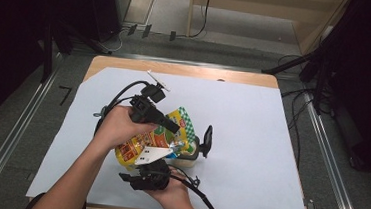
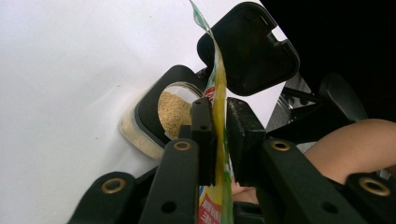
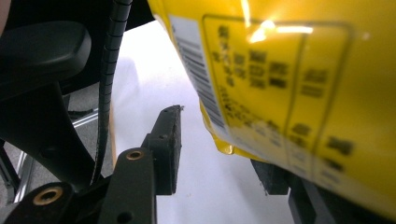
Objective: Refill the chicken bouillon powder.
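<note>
**Pouch pinched above an open jar**

The left gripper (image 2: 219,135) has its fingers (image 2: 203,135) clamped on the yellow pouch (image 1: 158,135), holding it tilted over the open jar (image 2: 173,109) of tan granules on the bench (image 1: 252,120). The right gripper (image 3: 219,154) sits beneath the pouch, fingers (image 3: 168,149) parted, gripping nothing.

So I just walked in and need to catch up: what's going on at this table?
A person is working a yellow pouch over a white sheet with tongs in each hand. The left tongs are clamped on the pouch's thin top edge, holding it just above an open jar of tan granules with its black flip lid raised. The right tongs sit under the pouch's bottom with jaws apart, not pinching it. Nothing is visibly pouring yet.
</note>
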The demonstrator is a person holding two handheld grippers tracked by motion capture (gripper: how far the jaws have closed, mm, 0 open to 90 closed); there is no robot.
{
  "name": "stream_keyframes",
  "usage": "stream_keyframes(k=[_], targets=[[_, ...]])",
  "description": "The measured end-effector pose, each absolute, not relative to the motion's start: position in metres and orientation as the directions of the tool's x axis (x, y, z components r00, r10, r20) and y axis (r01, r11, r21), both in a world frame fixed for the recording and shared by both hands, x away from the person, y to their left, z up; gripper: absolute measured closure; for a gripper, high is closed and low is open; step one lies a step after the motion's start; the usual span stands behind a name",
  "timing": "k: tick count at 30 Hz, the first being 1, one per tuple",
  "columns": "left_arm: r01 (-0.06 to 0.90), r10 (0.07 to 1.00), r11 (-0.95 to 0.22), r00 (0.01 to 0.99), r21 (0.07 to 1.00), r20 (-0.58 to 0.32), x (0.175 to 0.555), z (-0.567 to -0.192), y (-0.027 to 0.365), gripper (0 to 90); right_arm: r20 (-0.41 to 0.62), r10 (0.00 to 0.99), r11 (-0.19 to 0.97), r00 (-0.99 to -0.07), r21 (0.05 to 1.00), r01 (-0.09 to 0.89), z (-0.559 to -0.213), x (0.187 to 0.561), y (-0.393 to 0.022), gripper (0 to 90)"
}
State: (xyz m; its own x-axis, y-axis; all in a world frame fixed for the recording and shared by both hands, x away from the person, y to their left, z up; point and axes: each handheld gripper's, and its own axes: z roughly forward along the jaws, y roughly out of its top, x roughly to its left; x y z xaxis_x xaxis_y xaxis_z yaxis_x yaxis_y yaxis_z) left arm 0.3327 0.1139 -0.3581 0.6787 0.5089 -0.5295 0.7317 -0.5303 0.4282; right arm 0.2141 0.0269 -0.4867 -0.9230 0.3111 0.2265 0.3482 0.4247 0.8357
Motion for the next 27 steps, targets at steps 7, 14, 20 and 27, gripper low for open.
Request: stream_keyframes(k=[7, 14, 20, 27], targets=[[0.725, 0.49, -0.527, 0.686, 0.444, -0.538, 0.333, -0.356, 0.116, 84.4, 0.239, 0.325, 0.421, -0.915, 0.83, 0.366, -0.488, 0.216, 0.026, 54.1], [0.711, 0.459, -0.533, 0.698, 0.458, -0.55, 0.333, -0.351, 0.125, 87.4, 0.242, 0.347, 0.423, -0.906, 0.822, 0.381, -0.49, 0.218, 0.024, 52.6], [0.706, 0.419, -0.508, 0.703, 0.493, -0.575, 0.333, -0.342, 0.137, 87.5, 0.239, 0.363, 0.42, -0.901, 0.821, 0.387, -0.49, 0.221, 0.022, 52.6], [0.703, 0.406, -0.497, 0.706, 0.508, -0.58, 0.333, -0.337, 0.148, 89.7, 0.227, 0.371, 0.428, -0.9, 0.819, 0.383, -0.49, 0.22, 0.023, 52.6]])
